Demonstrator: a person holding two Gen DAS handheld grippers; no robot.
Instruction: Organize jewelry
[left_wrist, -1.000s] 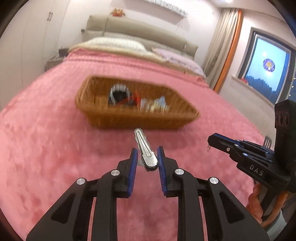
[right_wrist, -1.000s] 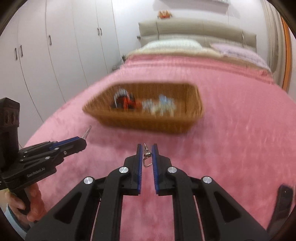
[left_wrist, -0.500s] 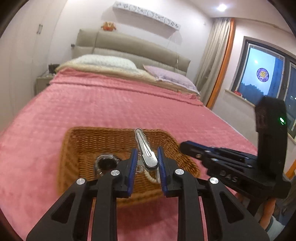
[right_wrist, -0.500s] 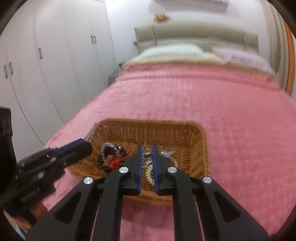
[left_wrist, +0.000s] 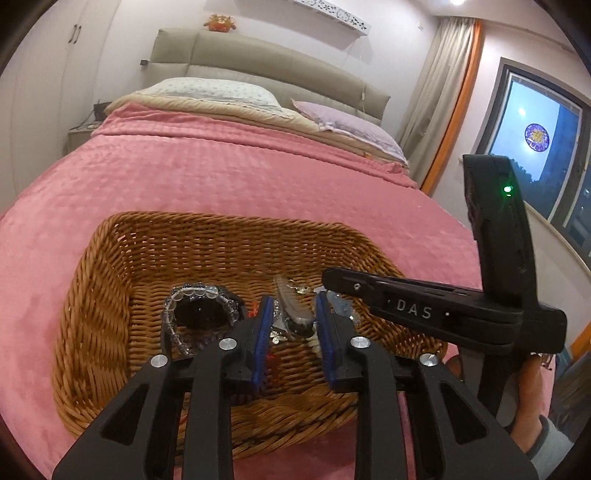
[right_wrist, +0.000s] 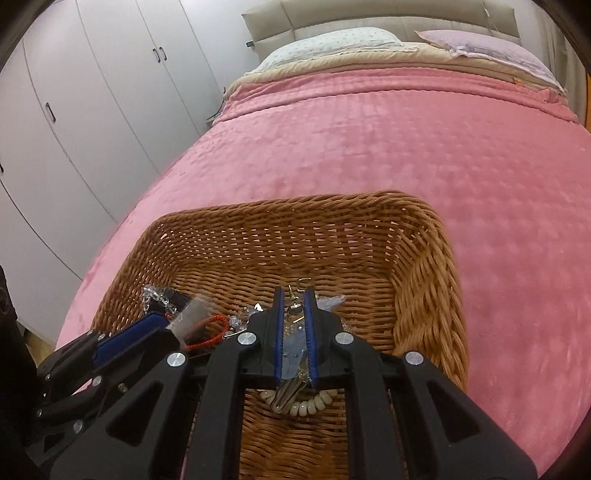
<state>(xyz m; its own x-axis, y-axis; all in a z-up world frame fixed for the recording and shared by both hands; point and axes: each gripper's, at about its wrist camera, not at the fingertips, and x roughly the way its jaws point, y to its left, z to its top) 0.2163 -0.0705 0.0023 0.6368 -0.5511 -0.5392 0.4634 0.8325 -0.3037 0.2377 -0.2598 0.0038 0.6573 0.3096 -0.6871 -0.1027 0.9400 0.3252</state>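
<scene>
I'm at the drop-off: left gripper (left_wrist: 291, 321) jaws apart, hair clip (left_wrist: 291, 312) loose between them over the wicker basket (left_wrist: 110, 295); right gripper (right_wrist: 294, 314) jaws narrow, pinching an earring (right_wrist: 295, 304), release next

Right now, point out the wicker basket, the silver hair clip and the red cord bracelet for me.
wicker basket (right_wrist: 424, 295): right wrist view, on its woven right wall.
silver hair clip (left_wrist: 293, 308): left wrist view, on its metal body between the left fingers.
red cord bracelet (right_wrist: 210, 332): right wrist view, on the red loop.
</scene>
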